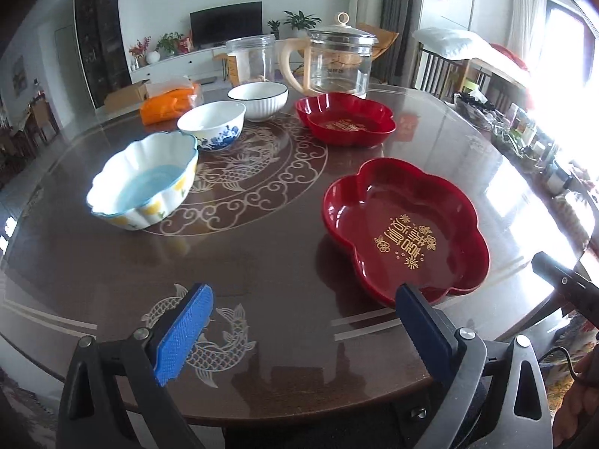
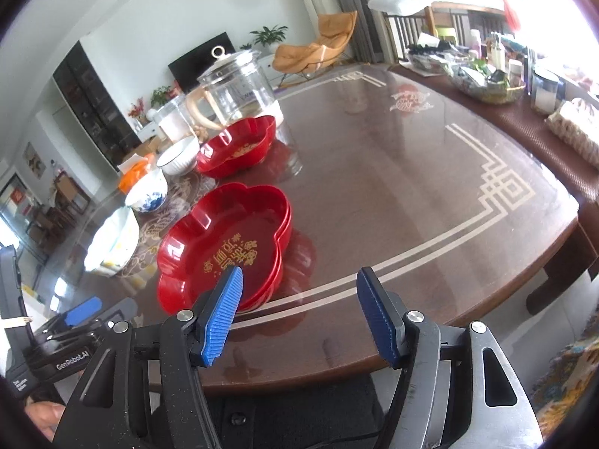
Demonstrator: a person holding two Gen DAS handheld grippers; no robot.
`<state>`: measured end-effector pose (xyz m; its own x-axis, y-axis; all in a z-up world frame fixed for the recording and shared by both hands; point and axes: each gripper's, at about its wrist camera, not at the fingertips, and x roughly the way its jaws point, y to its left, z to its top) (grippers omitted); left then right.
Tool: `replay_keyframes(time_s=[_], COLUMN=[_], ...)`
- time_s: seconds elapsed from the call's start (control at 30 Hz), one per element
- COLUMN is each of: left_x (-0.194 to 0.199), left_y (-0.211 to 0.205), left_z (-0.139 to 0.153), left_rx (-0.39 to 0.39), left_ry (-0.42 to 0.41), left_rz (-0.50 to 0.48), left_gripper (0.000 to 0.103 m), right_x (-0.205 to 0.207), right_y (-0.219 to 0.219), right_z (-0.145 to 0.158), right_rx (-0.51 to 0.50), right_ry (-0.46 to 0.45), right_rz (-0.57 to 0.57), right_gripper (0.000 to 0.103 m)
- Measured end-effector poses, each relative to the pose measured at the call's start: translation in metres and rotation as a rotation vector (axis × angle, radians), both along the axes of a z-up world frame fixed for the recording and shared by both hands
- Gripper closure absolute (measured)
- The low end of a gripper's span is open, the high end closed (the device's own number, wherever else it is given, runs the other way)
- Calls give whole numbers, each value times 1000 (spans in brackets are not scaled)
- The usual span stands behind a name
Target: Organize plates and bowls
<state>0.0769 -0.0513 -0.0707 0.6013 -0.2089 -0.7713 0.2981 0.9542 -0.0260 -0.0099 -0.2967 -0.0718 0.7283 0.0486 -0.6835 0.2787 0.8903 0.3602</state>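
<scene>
A red flower-shaped plate (image 1: 406,230) lies near the table's front edge; in the right wrist view (image 2: 224,241) it looks like two stacked plates. A second red plate (image 1: 346,119) (image 2: 237,146) lies further back. Three bowls stand in a row on the left: a scalloped white bowl with a blue inside (image 1: 144,179) (image 2: 112,239), a blue-flowered white bowl (image 1: 211,125) (image 2: 146,191), and a ribbed white bowl (image 1: 258,100) (image 2: 179,157). My left gripper (image 1: 303,331) is open and empty above the front edge. My right gripper (image 2: 299,314) is open and empty beside the near plate.
A glass kettle (image 1: 337,61) (image 2: 236,86), a clear jar (image 1: 250,60) and an orange pack (image 1: 170,103) stand at the back of the dark wooden table (image 1: 262,262). A cluttered side shelf with a basket (image 2: 486,82) runs along the right.
</scene>
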Motion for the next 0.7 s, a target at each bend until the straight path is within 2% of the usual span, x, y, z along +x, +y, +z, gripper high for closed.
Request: replay_keyframes(time_s=[0.23, 0.33, 0.4, 0.47, 0.5, 0.6, 0.7], left_x=[-2, -8, -11, -11, -12, -14, -15], left_y=[-3, -2, 6, 16, 21, 38, 52], left_z=[4, 9, 13, 18, 20, 26, 27], left_rx=[71, 74, 52, 19, 4, -19, -45], left_ry=[-32, -34, -30, -19, -15, -13, 9], left_rz=[27, 26, 38, 56, 66, 111, 151], left_gripper=[5, 5, 5, 5, 5, 5, 5], right_x=[-6, -4, 1, 3, 1, -9, -29], right_y=[9, 3, -1, -2, -1, 9, 25], right_z=[11, 16, 30, 57, 76, 145, 207], right_rx=[-52, -7, 27, 88, 110, 130, 186], right_ry=[-24, 18, 98, 154, 150, 77, -48], right_rz=[28, -2, -41, -64, -61, -26, 65], right_gripper=[35, 35, 35, 35, 35, 35, 34])
